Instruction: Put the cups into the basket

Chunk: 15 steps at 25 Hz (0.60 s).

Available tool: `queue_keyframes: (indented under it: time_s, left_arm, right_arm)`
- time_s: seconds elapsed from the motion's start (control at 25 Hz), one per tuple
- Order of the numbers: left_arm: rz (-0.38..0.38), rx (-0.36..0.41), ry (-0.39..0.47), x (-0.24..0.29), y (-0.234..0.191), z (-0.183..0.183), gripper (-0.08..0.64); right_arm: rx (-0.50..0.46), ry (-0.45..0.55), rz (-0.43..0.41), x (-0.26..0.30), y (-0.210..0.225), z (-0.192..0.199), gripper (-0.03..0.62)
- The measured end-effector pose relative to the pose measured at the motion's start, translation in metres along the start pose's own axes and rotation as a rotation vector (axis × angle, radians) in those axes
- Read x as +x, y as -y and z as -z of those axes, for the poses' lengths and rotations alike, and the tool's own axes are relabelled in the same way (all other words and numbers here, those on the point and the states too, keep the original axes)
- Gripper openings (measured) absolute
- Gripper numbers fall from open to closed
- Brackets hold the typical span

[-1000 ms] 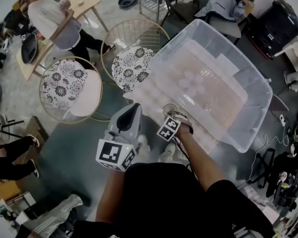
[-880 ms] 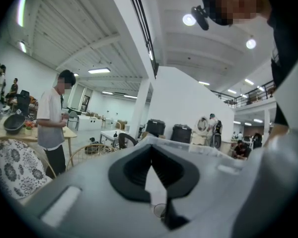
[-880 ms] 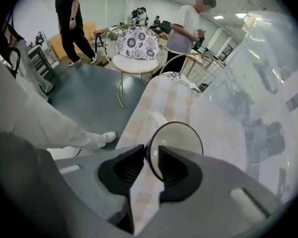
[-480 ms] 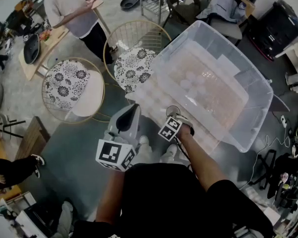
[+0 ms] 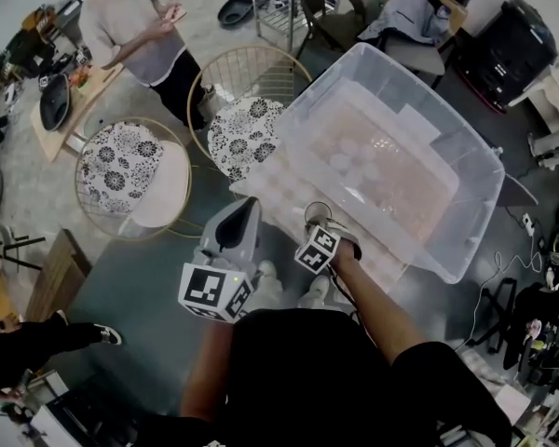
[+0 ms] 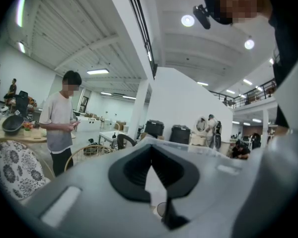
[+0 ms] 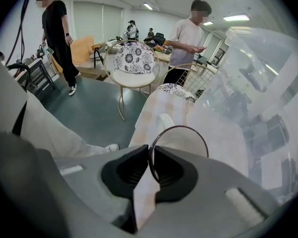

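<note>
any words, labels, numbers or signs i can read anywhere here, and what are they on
No readable text in any view.
Cube on the left gripper: black-and-white square markers, patterns only, no letters or numbers.
Cube on the right gripper: the same kind of markers. Its jaws are closing on the rim of a clear plastic cup, which bears no print.
Large clear plastic bin: a pale patch inside, too blurred to read.
</note>
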<state>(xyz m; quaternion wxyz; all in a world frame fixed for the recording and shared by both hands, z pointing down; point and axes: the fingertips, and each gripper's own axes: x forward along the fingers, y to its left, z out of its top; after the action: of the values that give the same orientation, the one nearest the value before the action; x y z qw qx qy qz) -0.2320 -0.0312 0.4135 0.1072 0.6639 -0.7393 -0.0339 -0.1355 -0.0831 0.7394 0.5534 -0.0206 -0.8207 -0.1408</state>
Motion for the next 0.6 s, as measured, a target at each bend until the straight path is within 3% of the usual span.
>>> queue_keyframes:
  time_s: [0.4,0.6]
  left_arm:
    - [0.011,-0.005,0.023,0.005,0.005,-0.007,0.003]
    - [0.018,0.001,0.031,0.009,0.008,-0.009,0.003]
  right_arm:
    - [0.010,0.155,0.026,-0.053,0.005,-0.030,0.040]
    - [-0.029,0.233,0.019,-0.090,0.004,-0.050,0.040]
